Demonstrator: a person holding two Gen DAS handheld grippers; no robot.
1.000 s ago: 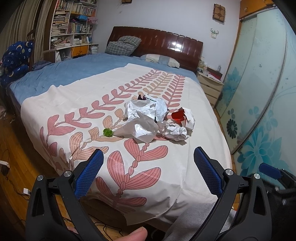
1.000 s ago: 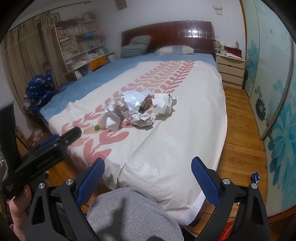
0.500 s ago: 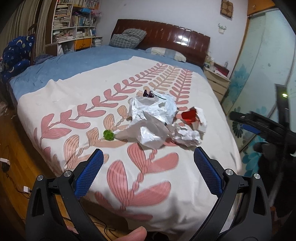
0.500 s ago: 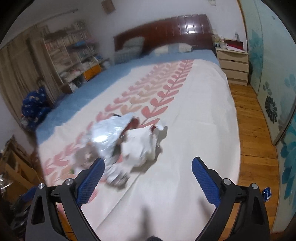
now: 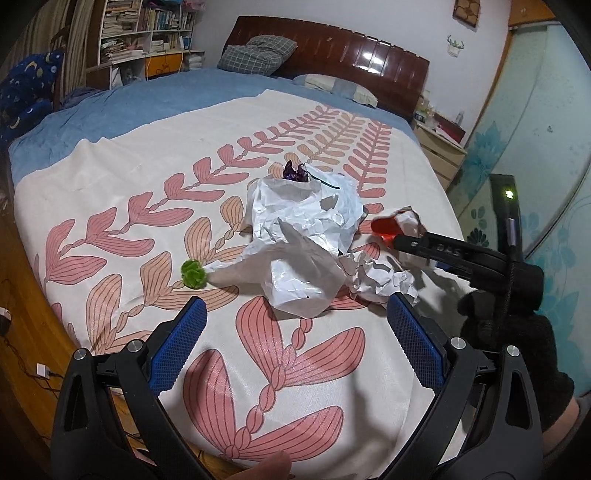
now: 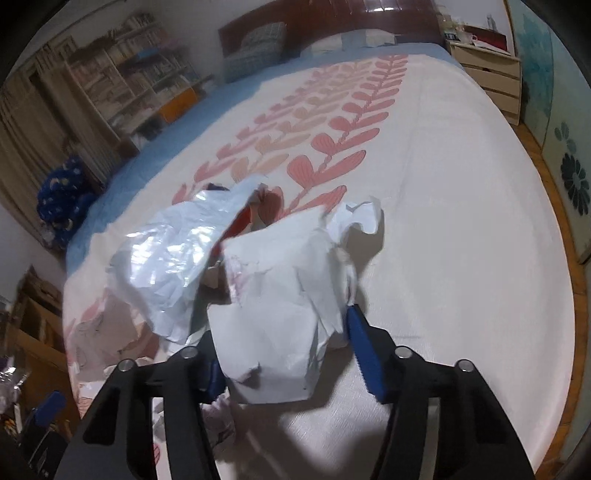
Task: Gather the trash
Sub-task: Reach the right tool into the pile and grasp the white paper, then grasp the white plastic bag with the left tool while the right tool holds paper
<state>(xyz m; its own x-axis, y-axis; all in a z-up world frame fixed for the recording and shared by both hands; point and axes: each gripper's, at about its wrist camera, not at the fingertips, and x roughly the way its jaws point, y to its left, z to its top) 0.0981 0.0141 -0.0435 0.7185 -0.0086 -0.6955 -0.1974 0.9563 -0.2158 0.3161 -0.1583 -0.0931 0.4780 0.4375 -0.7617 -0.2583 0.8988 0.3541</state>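
Observation:
A heap of trash lies mid-bed: a big crumpled white plastic bag (image 5: 303,229), a crumpled paper ball (image 5: 380,277), a red-and-white wrapper (image 5: 395,225), a purple wrapper (image 5: 293,171) and a small green ball (image 5: 192,274). My left gripper (image 5: 295,336) is open and empty, just short of the heap. My right gripper (image 6: 284,358) is open, with its jaws on either side of a crumpled white paper piece (image 6: 277,295); the shiny bag (image 6: 173,251) lies left of it. From the left wrist view the right gripper (image 5: 458,254) reaches in beside the red wrapper.
The bed has a cream cover with pink leaf print (image 5: 295,369) over a blue sheet (image 5: 129,99). A wooden headboard (image 5: 332,48), pillows, a bookshelf (image 5: 140,33) at the left, a nightstand (image 6: 487,74) and sliding glass doors (image 5: 535,147) at the right.
Both grippers have moved forward to the heap. The right gripper has come down around the white paper piece, its jaws narrower than before.

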